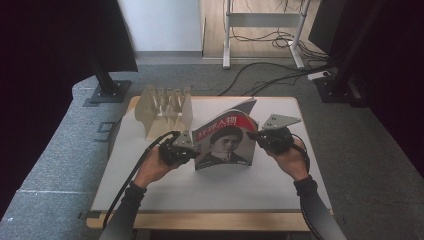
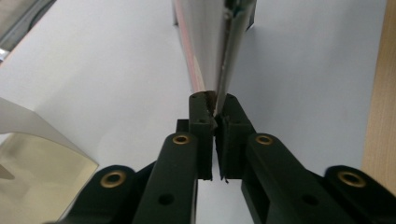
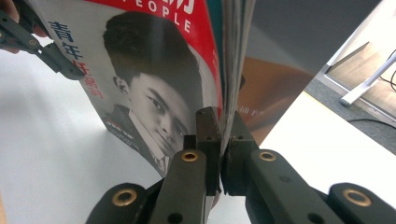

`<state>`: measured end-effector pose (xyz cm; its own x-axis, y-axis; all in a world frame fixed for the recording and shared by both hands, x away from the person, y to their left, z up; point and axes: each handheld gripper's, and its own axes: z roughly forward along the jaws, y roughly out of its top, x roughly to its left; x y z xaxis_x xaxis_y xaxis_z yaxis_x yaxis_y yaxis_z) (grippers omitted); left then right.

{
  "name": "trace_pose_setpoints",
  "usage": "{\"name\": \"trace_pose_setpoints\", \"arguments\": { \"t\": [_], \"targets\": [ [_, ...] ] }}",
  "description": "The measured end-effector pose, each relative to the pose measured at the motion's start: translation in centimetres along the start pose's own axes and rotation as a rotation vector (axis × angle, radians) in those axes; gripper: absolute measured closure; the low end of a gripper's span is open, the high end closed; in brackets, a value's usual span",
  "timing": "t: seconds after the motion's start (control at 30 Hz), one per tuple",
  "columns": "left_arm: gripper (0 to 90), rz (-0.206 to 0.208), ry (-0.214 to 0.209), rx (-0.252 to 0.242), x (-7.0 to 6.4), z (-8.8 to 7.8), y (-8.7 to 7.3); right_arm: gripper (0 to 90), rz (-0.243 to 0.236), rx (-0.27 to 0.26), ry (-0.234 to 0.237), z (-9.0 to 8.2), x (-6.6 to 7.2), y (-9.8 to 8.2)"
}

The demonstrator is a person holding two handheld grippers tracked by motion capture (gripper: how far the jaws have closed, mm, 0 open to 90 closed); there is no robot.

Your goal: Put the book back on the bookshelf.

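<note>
Both pairs of jaws are closed on a glossy red-topped portrait magazine (image 1: pixel 226 141), held upright above the white desk's (image 1: pixel 210 187) middle: left gripper (image 2: pixel 215 109) at one side edge, right gripper (image 3: pixel 224 122) at the other. A slotted beige cardboard rack (image 1: pixel 165 109) stands near the far left corner.

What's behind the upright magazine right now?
Behind the red-topped portrait magazine the white tabletop runs bare to its far edge. The beige slotted rack stands off to its left. The strip directly behind the cover is hidden.
</note>
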<state>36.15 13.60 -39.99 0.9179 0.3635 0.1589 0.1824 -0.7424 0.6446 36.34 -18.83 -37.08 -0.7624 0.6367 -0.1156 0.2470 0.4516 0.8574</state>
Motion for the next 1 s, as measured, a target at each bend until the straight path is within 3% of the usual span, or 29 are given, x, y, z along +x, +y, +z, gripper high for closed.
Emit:
{"name": "trace_pose_setpoints", "arguments": {
  "t": [0.07,0.2,0.63,0.73,1.0],
  "targets": [
    [76.7,-0.005,-0.006,-0.045,0.0,-0.3,0.3,85.9,0.001,-0.006,0.012,-0.2,0.0,-0.2],
    [75.9,0.007,-0.004,-0.042,0.1,-0.8,1.2,85.7,-0.002,-0.004,0.015,-0.2,0.0,-0.2],
    [73.4,-0.015,0.012,-0.082,0.5,-2.6,4.9,84.8,0.007,-0.004,0.026,-0.3,-0.2,-0.4],
    [73.3,-0.039,0.021,-0.096,0.7,-2.8,5.6,84.4,0.009,-0.005,0.028,-0.3,-0.3,-0.4],
    [84.8,-0.058,0.062,-0.11,1.0,-2.7,5.8,80.8,0.012,-0.008,0.022,-0.2,-0.5,-0.8]
  ]
}}
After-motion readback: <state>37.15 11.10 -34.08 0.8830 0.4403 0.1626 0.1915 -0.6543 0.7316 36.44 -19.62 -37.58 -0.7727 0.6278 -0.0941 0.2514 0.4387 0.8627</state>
